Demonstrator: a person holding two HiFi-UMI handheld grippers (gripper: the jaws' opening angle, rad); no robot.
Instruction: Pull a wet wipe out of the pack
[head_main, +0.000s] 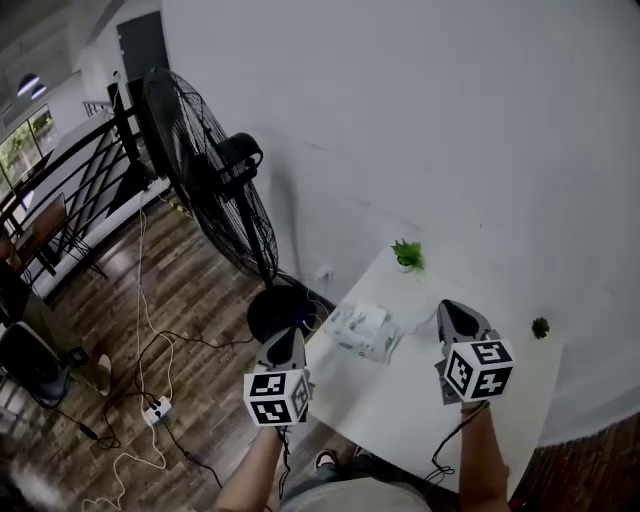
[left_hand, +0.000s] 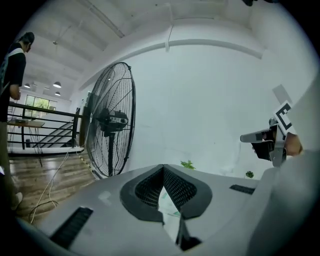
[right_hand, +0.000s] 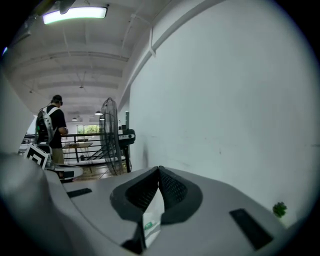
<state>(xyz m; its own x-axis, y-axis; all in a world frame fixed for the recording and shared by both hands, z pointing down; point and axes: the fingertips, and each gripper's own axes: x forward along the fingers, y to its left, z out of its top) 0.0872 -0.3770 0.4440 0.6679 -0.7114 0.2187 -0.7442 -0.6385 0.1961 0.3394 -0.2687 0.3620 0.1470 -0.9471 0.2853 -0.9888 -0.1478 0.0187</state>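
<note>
Forearms extended over the table, left gripper and right gripper flank the wet wipe pack, jaws together, gripping nothing

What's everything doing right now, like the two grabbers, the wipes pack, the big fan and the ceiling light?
left gripper: jaws shut, empty, held in the air.
right gripper: jaws shut, empty, held in the air.
wet wipe pack: lying on the table, untouched; open or closed, too small to tell.
fan: upright on the floor; spinning or not, cannot tell.
ceiling light: on.
</note>
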